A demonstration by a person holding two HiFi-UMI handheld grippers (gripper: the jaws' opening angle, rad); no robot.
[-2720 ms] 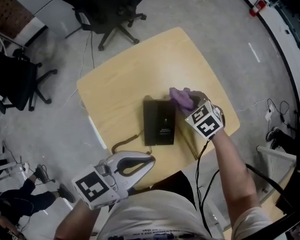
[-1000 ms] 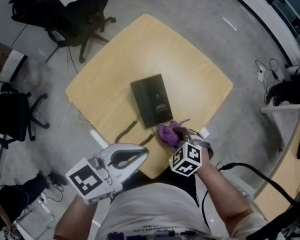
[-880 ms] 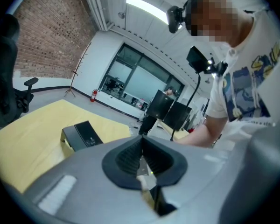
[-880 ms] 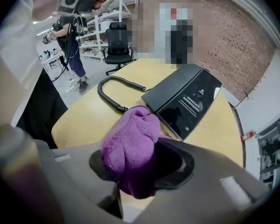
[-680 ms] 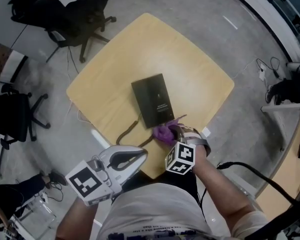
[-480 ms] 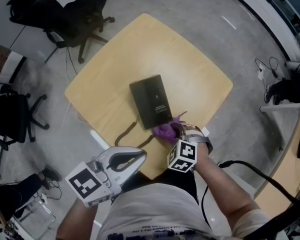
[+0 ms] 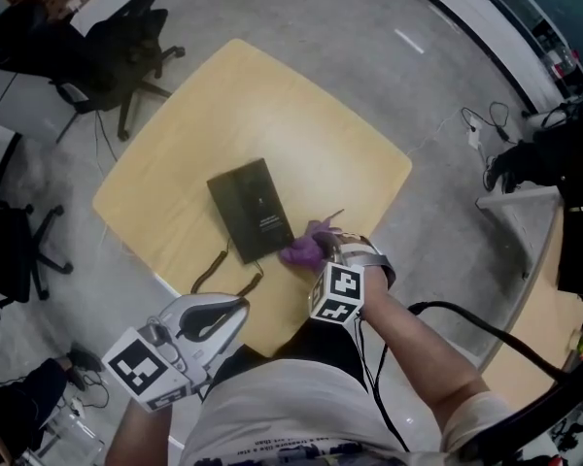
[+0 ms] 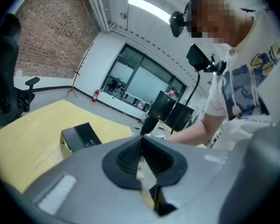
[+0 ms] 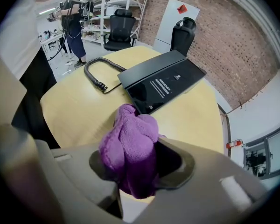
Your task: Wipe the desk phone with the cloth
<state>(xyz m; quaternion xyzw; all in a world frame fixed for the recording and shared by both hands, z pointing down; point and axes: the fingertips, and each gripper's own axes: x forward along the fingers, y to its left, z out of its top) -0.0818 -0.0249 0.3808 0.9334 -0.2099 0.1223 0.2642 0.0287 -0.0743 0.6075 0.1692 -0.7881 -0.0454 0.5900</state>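
Observation:
A flat black desk phone lies on the light wooden table, its coiled cord trailing toward the near edge. My right gripper is shut on a bunched purple cloth, and the cloth sits at the phone's near right corner. My left gripper is shut with nothing in it, held off the table's near edge, left of the right hand.
Black office chairs stand on the grey floor beyond the table's far left. Cables and dark gear lie on the floor at the right. Another table edge shows at the lower right.
The right gripper with the cloth has moved from the table edge up to the phone's near right corner. The view has shifted. The left gripper stays shut and low.

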